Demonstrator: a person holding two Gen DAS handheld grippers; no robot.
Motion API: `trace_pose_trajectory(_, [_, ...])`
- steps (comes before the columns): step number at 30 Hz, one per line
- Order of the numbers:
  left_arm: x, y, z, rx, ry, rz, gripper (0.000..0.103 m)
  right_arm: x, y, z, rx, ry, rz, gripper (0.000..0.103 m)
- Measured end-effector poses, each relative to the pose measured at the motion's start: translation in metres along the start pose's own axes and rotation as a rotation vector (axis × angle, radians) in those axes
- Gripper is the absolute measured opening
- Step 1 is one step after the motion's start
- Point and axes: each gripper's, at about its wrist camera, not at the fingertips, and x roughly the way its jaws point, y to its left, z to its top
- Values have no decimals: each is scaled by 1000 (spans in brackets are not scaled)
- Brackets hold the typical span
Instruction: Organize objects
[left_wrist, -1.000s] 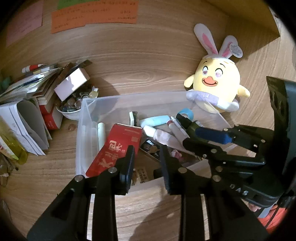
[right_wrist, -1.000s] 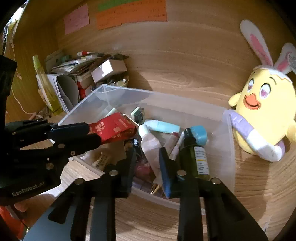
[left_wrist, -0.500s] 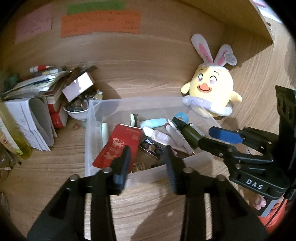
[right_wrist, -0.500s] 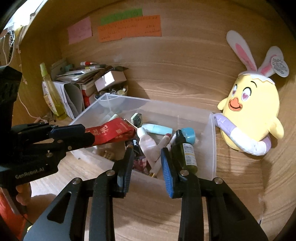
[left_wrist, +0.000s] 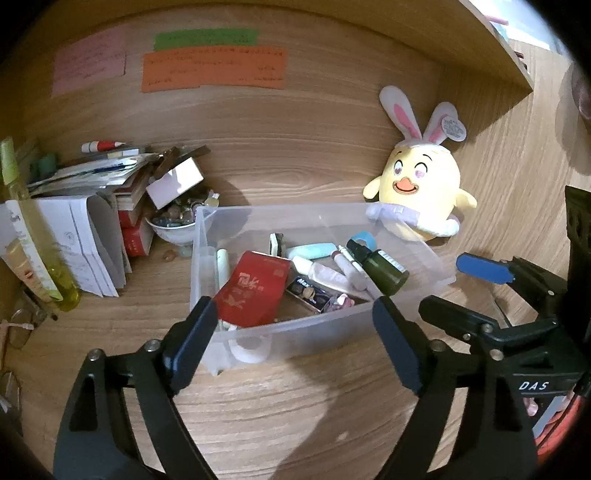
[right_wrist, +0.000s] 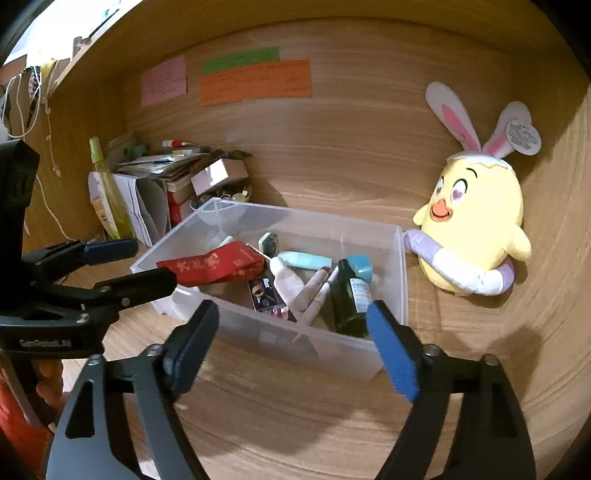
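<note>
A clear plastic bin (left_wrist: 325, 332) (right_wrist: 306, 339) stands on the wooden desk. It holds a red packet (left_wrist: 255, 288) (right_wrist: 214, 266), a dark green bottle (left_wrist: 384, 267) (right_wrist: 351, 299), a white tube (left_wrist: 325, 275), a teal tube (left_wrist: 312, 251) and several other small items. My left gripper (left_wrist: 295, 339) is open and empty, just in front of the bin's near wall. My right gripper (right_wrist: 291, 343) is open and empty, also in front of the bin; it shows at the right of the left wrist view (left_wrist: 480, 291).
A yellow chick plush with bunny ears (left_wrist: 421, 192) (right_wrist: 476, 229) leans on the back wall right of the bin. At the left are stacked papers and books (left_wrist: 85, 206), a white bowl of small items (left_wrist: 173, 225), a yellow-green bottle (left_wrist: 37, 240) and glasses (left_wrist: 18, 328).
Both grippers have pulled back from over the bin toward the desk's front and opened wide. The bin's contents have not moved.
</note>
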Motion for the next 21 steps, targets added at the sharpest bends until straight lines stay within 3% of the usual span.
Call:
trace_pose_trajectory(4, [-3,3,-7,-12,1,2,95,1,-4,-6,29,20,4,83])
trace_pose_trajectory(21, [-6,2,-19,1,-5,13,95,0,-3,-18,60,37,20,83])
